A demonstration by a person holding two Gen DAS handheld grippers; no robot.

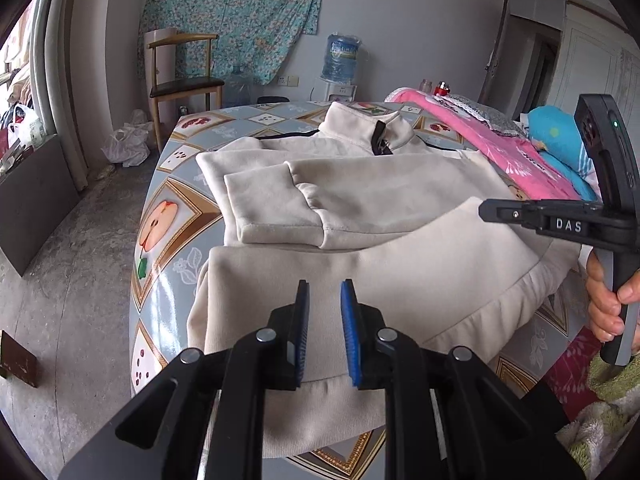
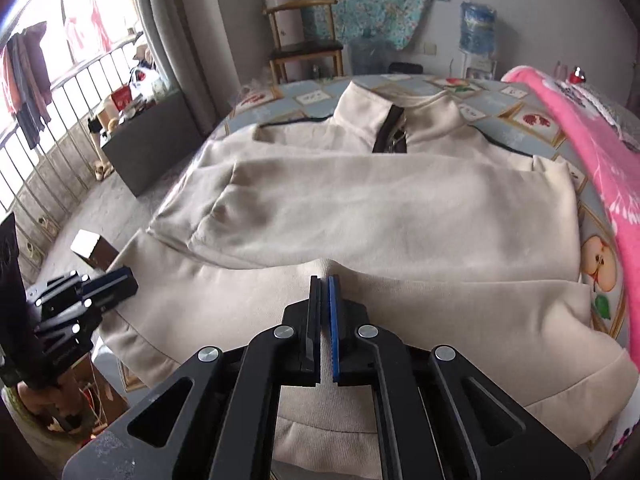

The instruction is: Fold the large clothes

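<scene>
A big cream sweatshirt (image 1: 360,200) is lying flat on the table (image 1: 168,216), which is wearing a cloth with fruit pictures. Its collar is sitting near the far edge of the tabletop, and its bottom hem is hanging over the near edge. Both sleeves are lying folded across the chest, one on top of the other.

The left gripper (image 1: 325,292) is hovering over the hem near the near edge. Its two blue pads are standing a little apart, and nothing is sitting between them. I cannot tell if the pads are touching the cloth.

The right gripper (image 2: 323,284) is hovering over the middle of the sweatshirt. Its pads are standing almost together, with only a thin gap showing, and no cloth is showing between them. A small bump of cloth is rising just past its tips.

A pink blanket (image 2: 600,168) is lying along the right edge of the tabletop. A wooden chair (image 1: 184,80) is standing by the far wall, well apart from the table.
</scene>
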